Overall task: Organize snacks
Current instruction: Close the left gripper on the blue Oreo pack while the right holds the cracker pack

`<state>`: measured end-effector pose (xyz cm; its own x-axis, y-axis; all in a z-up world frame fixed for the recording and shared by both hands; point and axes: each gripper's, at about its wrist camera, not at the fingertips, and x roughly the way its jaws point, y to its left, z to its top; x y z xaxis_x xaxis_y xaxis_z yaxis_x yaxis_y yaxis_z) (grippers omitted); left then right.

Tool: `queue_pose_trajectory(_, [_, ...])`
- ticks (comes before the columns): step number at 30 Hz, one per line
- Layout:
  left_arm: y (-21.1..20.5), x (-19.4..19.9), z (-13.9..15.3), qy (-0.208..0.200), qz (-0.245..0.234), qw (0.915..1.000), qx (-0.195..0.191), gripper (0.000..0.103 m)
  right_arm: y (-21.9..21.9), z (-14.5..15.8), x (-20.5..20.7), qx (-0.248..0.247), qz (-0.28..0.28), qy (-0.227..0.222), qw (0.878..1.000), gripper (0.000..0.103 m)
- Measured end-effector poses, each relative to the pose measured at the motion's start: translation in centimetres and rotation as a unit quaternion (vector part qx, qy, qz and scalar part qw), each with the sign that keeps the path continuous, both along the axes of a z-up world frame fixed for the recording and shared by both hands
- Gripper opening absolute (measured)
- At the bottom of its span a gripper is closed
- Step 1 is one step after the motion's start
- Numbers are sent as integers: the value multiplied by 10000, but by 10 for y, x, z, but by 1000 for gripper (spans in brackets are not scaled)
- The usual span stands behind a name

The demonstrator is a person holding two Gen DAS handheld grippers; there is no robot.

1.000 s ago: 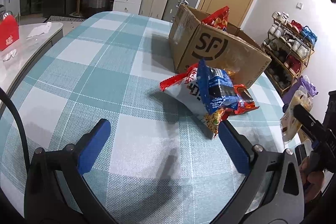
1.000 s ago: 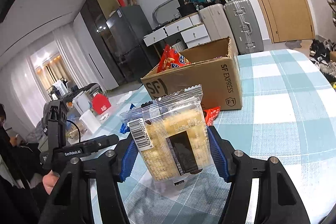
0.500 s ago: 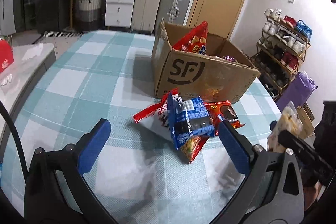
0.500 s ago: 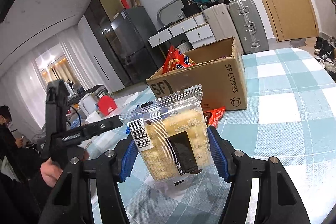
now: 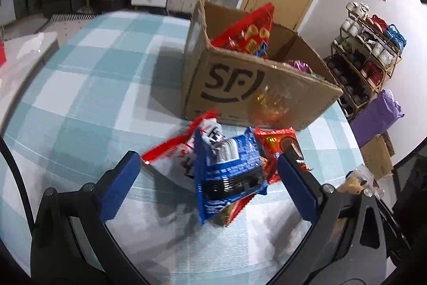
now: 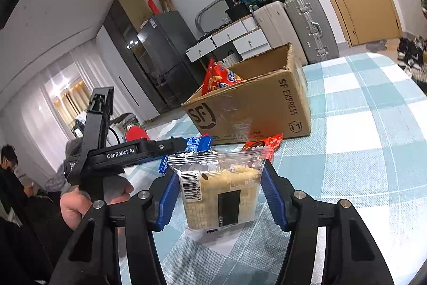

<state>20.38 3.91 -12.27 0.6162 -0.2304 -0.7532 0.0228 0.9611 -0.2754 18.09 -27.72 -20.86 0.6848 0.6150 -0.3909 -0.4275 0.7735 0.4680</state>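
My left gripper [image 5: 208, 178] is open, its blue fingers either side of a blue snack packet [image 5: 229, 175] lying on a red-and-white packet [image 5: 178, 151] and an orange-red packet [image 5: 280, 146] on the checked tablecloth. Behind them stands an open SF cardboard box [image 5: 256, 90] holding a red snack bag [image 5: 248, 34]. My right gripper [image 6: 220, 194] is shut on a clear packet of yellow puffed snack [image 6: 221, 194], held above the table. The box [image 6: 253, 111] and the left gripper [image 6: 133, 151] show in the right wrist view.
The round table's edge curves at left and right. A shoe rack [image 5: 368, 44] and a purple bag [image 5: 379, 114] stand to the right of the table. Suitcases [image 6: 301, 26], drawers and a fridge [image 6: 160, 58] line the far wall.
My left gripper has moved forward toward the packet pile, which now lies between its fingers. My right gripper still holds the yellow snack packet, slightly lower in view.
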Motion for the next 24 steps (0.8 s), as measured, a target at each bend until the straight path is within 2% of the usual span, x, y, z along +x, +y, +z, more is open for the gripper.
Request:
queue_pose_trajectory(8, [-7,12,-13,226,28,9997,27,101,-1,3,-5,37,10,-61,10000,59])
queue_pose_trajectory(10, [-8,14,-15,264,26,9996,69,97,-1,3,-5,66,8,-43,10000,59])
queue_pose_trajectory(12, [-7,14,-16,224,3,9997,71,78,1,3,-6,64,5,-40,10000,59])
queue_pose_trajectory(13, [-7,14,-16,199,-70,9998,5,74,1,4,-6,58,-4,-41,10000,59])
queue_pose_trajectory(15, [-6,12,-13,144,-125,9998,9,57,0,3,-6,59,-1,-38,10000,59])
queue_pose_trajectory(21, [-2,5,-8,122,-148,9998,74,44,0,4,-6,66,3,-38,10000,59])
queue_pose_trajectory(24, [1,-1,-4,7,-154,9998,102,43,1,4,-7,71,0,-39,10000,59])
